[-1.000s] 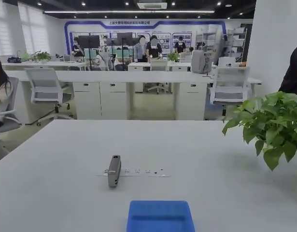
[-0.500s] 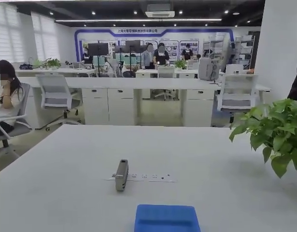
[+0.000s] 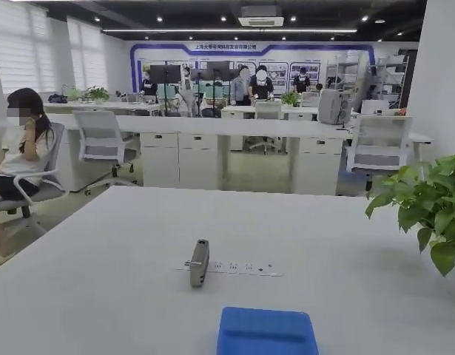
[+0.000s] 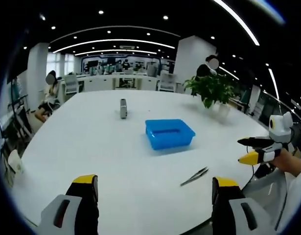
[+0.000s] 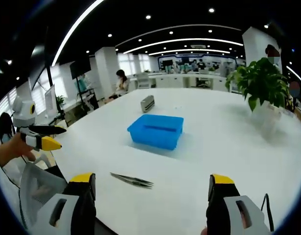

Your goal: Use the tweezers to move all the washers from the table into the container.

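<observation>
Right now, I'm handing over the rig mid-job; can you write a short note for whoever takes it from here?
Left gripper: open, empty, at the near edge of the table.
Right gripper: open, empty, the same.
Tweezers lie flat on the table between the two grippers, short of the blue container.
Washers: too small to make out; container's contents unclear.
Done: nothing evident, tweezers untouched.
Left: pick up the tweezers, move the washers into the container.

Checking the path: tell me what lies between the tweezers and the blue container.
Only bare table between tweezers and container, as both gripper views show.
</observation>
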Available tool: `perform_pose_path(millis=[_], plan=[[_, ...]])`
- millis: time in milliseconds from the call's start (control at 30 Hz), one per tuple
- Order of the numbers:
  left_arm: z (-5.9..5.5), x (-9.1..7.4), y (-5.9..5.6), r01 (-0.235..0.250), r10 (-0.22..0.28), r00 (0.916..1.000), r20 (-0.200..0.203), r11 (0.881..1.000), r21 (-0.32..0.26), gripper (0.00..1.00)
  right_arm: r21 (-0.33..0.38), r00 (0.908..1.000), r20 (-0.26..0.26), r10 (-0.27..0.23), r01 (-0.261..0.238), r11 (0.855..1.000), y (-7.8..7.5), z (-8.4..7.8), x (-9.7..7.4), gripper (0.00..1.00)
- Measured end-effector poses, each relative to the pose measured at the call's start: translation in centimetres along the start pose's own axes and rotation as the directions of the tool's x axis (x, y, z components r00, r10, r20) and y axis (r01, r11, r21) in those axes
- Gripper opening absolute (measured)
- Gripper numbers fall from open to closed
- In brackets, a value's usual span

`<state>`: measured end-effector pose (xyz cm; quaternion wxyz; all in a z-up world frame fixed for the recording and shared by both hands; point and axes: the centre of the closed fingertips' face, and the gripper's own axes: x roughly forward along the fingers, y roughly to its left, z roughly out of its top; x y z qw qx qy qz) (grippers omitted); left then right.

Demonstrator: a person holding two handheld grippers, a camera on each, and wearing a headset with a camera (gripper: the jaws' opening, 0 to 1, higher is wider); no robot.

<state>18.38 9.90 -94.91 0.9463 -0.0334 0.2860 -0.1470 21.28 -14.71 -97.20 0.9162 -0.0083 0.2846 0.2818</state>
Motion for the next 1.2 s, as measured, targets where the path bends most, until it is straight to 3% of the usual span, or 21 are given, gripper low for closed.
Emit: perform_pose_path(millis=[133, 433, 567, 1033, 1200], plan=[[-0.28, -0.29, 0.20, -0.025, 0.025, 0.9997, -0.003, 1.000, 0.010, 0.99, -0.001, 0.9998, -0.006, -0.021, 0.021, 1.000, -0.41, -0.29, -0.14, 0.99], [-0.32, -0.49, 0.27, -0.081, 0.083, 0.9965, -0.008, 0.991, 0.105, 0.99, 0.007, 0.9996, -0.009, -0.028, 0.028, 1.000, -0.62, -0.51, -0.37, 0.99], [-0.04, -0.60, 0.30, -0.085, 0.085, 0.9964, 0.001, 0.990, 0.111, 0.99, 0.007, 0.9994, -0.010, -0.033, 0.033, 0.999, -0.78, -0.59, -0.38, 0.99], [-0.60, -0.61, 0.56, -0.094, 0.097, 0.9951, -0.022, 0.990, 0.107, 0.99, -0.003, 0.9991, -0.027, -0.032, 0.032, 0.999, -0.88, -0.96, -0.20, 0.99], [-0.72, -0.59, 0.50, -0.099, 0.104, 0.9942, -0.030, 0.986, 0.132, 0.99, -0.008, 0.9991, -0.027, -0.033, 0.032, 0.999, -0.81, -0.86, -0.14, 0.99]])
